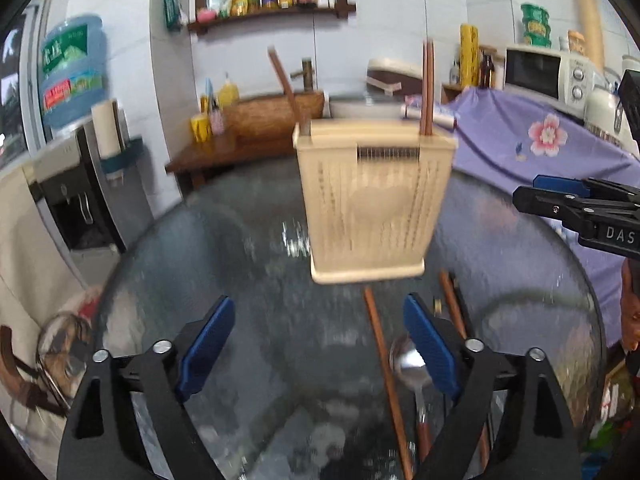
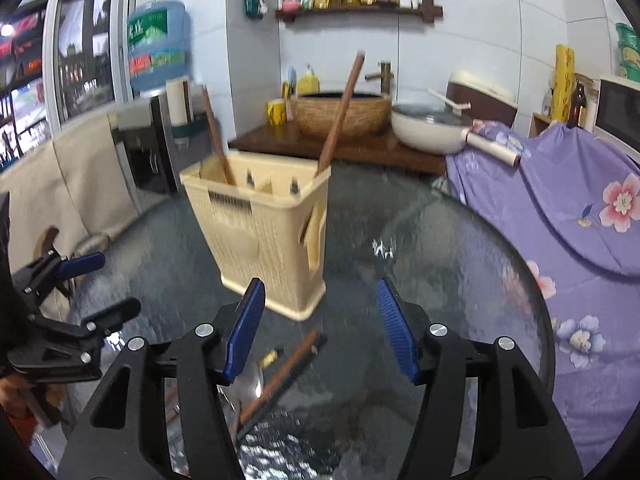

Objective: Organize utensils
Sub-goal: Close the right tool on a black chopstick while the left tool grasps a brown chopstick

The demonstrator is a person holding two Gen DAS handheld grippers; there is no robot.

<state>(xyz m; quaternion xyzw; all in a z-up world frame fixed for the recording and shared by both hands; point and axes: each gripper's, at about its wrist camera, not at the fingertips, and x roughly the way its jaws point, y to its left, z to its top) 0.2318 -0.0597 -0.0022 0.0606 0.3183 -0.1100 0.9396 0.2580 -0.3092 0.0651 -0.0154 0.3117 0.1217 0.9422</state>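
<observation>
A cream slotted utensil holder [image 1: 370,204] stands upright on the round glass desk [image 1: 248,280], with brown chopsticks [image 1: 427,88] leaning out of its compartments. Just in front of it, more chopsticks [image 1: 386,372] and a metal spoon [image 1: 410,364] with a reddish handle lie flat on the glass. The left hand-held gripper [image 1: 318,344] hovers above them, blue pads spread apart and empty. The right hand-held gripper [image 2: 322,330] also has its pads wide apart, holding nothing, near the holder's base
</observation>
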